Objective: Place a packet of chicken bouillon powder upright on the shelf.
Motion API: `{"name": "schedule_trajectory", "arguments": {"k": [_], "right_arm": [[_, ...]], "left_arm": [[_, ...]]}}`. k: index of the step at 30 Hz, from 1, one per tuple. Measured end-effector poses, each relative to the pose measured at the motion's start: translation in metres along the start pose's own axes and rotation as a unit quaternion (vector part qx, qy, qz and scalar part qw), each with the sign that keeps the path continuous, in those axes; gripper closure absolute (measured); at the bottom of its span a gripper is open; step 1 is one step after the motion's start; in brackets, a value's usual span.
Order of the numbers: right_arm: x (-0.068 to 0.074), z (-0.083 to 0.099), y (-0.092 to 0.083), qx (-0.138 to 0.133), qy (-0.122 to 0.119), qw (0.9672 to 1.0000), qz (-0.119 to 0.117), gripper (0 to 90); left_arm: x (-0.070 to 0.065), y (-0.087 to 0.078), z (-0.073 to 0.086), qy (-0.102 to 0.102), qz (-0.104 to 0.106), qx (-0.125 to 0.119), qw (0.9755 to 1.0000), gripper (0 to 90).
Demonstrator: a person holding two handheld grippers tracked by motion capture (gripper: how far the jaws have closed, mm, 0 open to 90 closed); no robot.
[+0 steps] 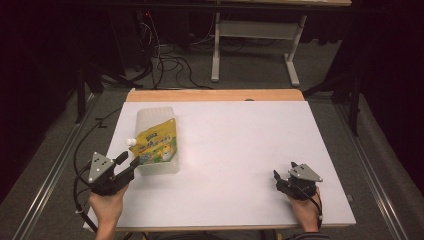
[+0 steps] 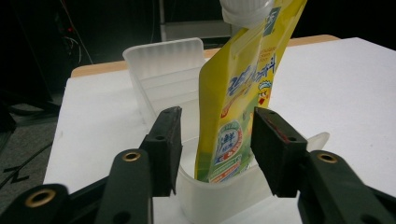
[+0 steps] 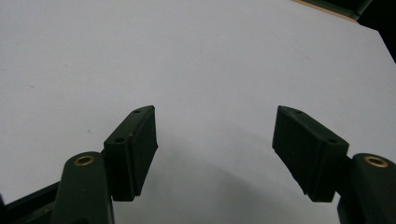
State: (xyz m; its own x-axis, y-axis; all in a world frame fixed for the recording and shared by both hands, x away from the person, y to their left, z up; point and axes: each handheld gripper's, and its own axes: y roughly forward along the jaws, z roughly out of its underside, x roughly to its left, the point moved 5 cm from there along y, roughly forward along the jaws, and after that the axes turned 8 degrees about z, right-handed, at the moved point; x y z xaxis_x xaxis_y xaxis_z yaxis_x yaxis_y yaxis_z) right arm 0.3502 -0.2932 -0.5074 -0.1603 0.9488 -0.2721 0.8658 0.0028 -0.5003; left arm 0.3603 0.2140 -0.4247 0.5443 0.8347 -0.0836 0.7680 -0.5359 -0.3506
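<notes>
A yellow spouted pouch (image 1: 157, 142) with a white cap (image 1: 131, 142) leans in a translucent white container (image 1: 150, 116) on the left of the white table (image 1: 240, 150). My left gripper (image 1: 129, 160) is at the container's near end. In the left gripper view the pouch (image 2: 233, 107) stands between the jaws of that gripper (image 2: 217, 135), inside the container (image 2: 163, 70). A gap shows at the left pad, and the right pad is close beside the pouch's edge. My right gripper (image 1: 284, 170) rests open at the near right, over bare table, with nothing between its jaws (image 3: 215, 135).
A wooden strip (image 1: 215, 95) runs along the table's far edge. Beyond it on the floor stand another table's white legs (image 1: 216, 50) and loose cables (image 1: 170, 62). Metal rails (image 1: 372, 175) flank the table on both sides.
</notes>
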Motion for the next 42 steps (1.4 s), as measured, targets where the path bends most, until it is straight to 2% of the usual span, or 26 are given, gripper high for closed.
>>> {"name": "schedule_trajectory", "arguments": {"k": [9,13,20,28,42], "right_arm": [[-0.001,0.000,-0.001,-0.001,0.003,1.0000,-0.001,31.2],[0.000,0.000,-0.001,0.000,0.000,1.0000,-0.001,31.2],[0.000,0.000,0.000,-0.001,0.002,1.0000,-0.001,31.2],[0.000,0.000,-0.001,0.000,0.000,1.0000,-0.002,31.2],[0.000,0.000,-0.001,-0.002,0.002,1.0000,-0.001,31.1]], "left_arm": [[-0.008,-0.007,0.003,0.004,0.005,-0.001,1.0000,46.3],[-0.013,-0.011,0.006,0.001,0.011,-0.005,0.9999,44.8],[-0.022,-0.010,0.013,-0.005,0.026,0.002,0.9997,44.3],[-0.032,-0.010,0.011,0.005,0.029,-0.005,0.9995,46.1],[-0.063,0.003,0.013,0.027,0.069,0.009,0.9972,43.4]]}}
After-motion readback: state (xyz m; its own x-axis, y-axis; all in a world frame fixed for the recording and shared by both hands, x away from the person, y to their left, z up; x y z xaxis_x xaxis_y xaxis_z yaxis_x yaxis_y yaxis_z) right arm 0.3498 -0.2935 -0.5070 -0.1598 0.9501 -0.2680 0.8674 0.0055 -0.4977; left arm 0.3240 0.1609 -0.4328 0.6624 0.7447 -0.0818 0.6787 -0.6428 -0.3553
